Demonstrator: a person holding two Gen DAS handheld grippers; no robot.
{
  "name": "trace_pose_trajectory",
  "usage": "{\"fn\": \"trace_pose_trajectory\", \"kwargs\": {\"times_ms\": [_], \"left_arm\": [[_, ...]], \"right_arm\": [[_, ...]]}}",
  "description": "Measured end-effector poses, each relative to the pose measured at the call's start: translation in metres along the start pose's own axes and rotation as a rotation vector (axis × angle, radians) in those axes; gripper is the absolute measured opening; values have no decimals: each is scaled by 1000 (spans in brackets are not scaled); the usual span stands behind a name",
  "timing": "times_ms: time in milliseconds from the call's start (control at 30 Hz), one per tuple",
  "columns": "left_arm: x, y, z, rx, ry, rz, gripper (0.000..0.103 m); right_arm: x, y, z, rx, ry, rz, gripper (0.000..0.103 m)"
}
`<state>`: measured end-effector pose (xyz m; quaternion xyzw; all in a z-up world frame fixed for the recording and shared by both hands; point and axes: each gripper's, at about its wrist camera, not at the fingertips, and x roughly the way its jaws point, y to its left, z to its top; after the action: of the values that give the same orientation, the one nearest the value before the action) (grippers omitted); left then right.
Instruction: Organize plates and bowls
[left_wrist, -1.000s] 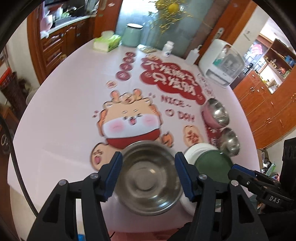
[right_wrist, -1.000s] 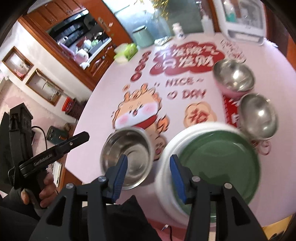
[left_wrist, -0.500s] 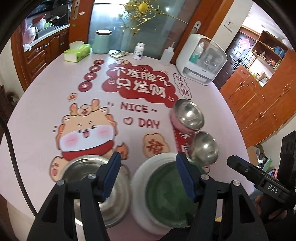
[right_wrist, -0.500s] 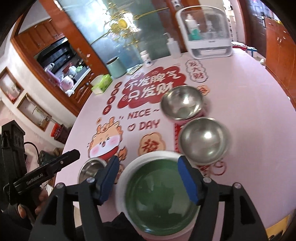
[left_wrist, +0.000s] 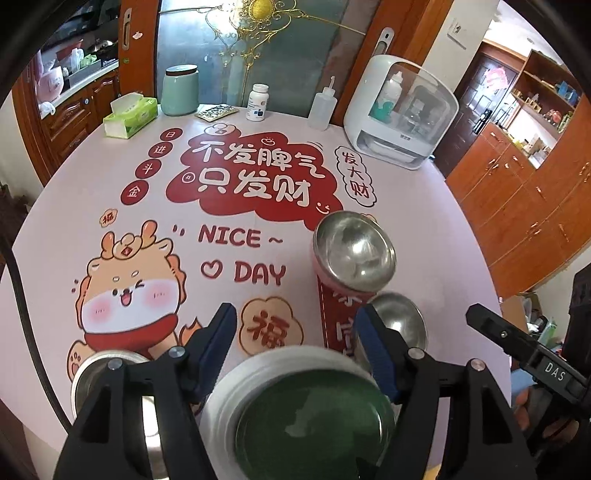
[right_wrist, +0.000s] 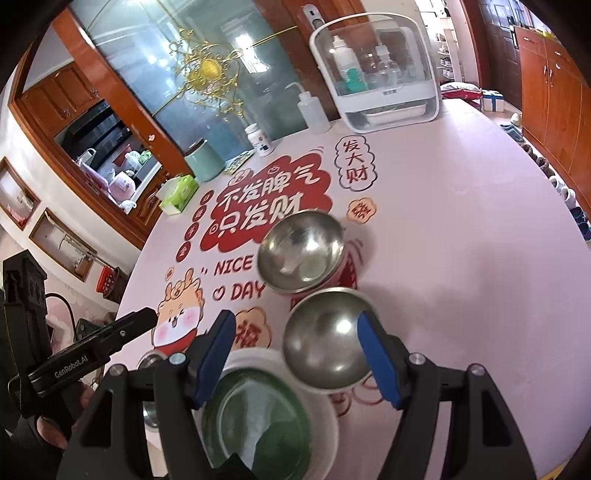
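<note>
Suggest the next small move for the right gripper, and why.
Probably lower the right gripper onto the near steel bowl and close on its rim. Its jaws have just been opening, nothing is between them, and that bowl sits just ahead, loose beside the green plate.

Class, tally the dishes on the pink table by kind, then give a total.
Steel bowls: 3 (far bowl, near bowl, left bowl)
Green plates: 1
White plates: 1, under the green one
Total: 5
</note>
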<state>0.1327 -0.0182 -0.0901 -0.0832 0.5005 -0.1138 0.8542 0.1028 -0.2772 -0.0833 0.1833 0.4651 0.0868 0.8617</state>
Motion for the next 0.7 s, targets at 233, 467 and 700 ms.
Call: {"fn": "trace_pose_trajectory", "kwargs": {"times_ms": [233,467,700], "left_arm": [[29,-18,26,21,40,32,71],[60,-30,46,32,75,50,72],[95,-36,58,9,118,78,73]], "right_arm": [[18,-29,32,39,0,5,68],[43,-46,60,56,26,15,69],[81,-58,72,98,107,73,68]]}}
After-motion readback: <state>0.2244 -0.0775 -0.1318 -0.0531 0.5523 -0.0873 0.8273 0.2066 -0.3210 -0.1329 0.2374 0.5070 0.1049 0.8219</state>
